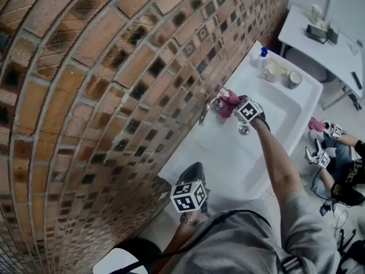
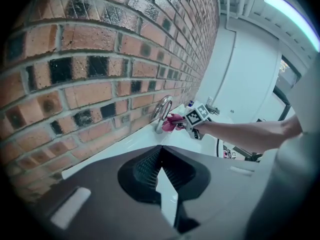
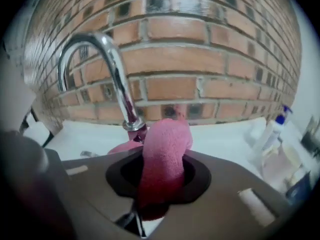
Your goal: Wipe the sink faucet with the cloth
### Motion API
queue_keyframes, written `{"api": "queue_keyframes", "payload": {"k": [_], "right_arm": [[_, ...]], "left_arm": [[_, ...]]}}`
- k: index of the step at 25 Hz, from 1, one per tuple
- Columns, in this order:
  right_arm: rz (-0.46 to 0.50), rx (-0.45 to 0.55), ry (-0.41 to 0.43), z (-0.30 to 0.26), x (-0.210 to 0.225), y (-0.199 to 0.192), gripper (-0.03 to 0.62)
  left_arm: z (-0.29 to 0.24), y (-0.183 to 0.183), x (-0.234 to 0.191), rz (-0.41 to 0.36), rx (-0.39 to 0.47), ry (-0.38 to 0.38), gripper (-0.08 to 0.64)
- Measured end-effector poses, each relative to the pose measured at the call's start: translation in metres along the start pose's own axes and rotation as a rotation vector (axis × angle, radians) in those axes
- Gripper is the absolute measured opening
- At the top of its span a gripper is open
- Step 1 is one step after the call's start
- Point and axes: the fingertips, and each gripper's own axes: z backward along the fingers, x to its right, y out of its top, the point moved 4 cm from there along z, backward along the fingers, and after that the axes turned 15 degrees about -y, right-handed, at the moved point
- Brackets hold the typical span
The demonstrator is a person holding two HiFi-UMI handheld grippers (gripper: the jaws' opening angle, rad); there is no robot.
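A curved chrome faucet (image 1: 206, 111) (image 3: 112, 69) (image 2: 162, 111) rises from the white sink (image 1: 228, 164) against the brick wall. My right gripper (image 1: 235, 104) (image 3: 161, 181) is shut on a pink cloth (image 1: 230, 101) (image 3: 165, 149) (image 2: 172, 121). The cloth's free end is pressed against the faucet's base, just right of the stem. My left gripper (image 1: 193, 170) (image 2: 161, 156) hangs over the sink's near end, well short of the faucet. Its jaws meet at the tips with nothing between them.
A blue-capped bottle (image 1: 262, 56) (image 3: 272, 131) and a round tin (image 1: 294, 79) stand at the sink's far end. The drain (image 1: 243, 130) lies below my right gripper. A white table (image 1: 325, 44) stands beyond. Another person (image 1: 339, 164) with grippers crouches at right.
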Motion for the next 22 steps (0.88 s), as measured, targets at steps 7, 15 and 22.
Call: {"api": "queue_keyframes", "payload": {"k": [7, 15, 22], "right_arm": [[-0.138, 0.052, 0.053, 0.019, -0.027, -0.045, 0.087], [-0.321, 0.08, -0.075, 0.051, -0.067, -0.032, 0.086], [-0.308, 0.116, -0.019, 0.085, -0.077, -0.005, 0.086]], "left_arm": [[-0.012, -0.014, 0.004, 0.016, -0.041, -0.013, 0.012], [-0.026, -0.013, 0.023, -0.026, -0.069, -0.065, 0.012], [-0.029, -0.017, 0.029, -0.043, -0.086, -0.087, 0.012]]}}
